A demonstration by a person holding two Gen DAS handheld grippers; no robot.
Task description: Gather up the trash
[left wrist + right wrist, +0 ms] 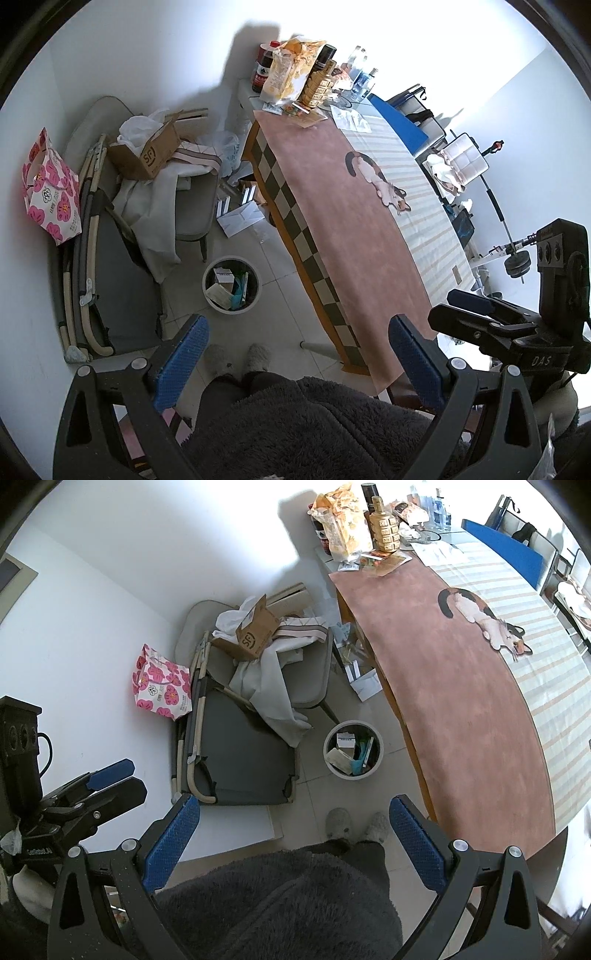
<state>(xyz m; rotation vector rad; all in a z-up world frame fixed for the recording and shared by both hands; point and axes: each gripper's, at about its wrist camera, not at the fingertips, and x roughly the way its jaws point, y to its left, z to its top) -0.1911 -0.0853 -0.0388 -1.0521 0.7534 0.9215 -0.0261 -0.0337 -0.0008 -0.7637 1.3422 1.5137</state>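
Trash bin: round, white-walled, dark inside, standing on the tiled floor just beside the long table and near the front corner of a folded grey cot. Inside it: small cardboard boxes, papers and a teal item, packed loosely below the rim.

Left gripper: fingers spread wide, blue pads facing each other, nothing between them. It hangs above the person's dark fleece-clad lap and grey slippers, with the bin ahead and to the left of centre. Seen from the right wrist camera, the same gripper sits at the far left edge, side-on.

Right gripper: fingers likewise apart and empty, pointing down at the floor over the slippers; the bin lies just ahead. In the left wrist view it appears at the lower right, over the table edge.

Table: covered with a pinkish cloth bearing a calico cat print and a checkered border. At its far end stand a crumpled snack bag, a gold embossed bottle, dark bottles and clear bottles.

Against the wall: a chair piled with cloth and an open cardboard box, and a pink flower-print bag. Loose white papers lie on the floor under the table's far end.
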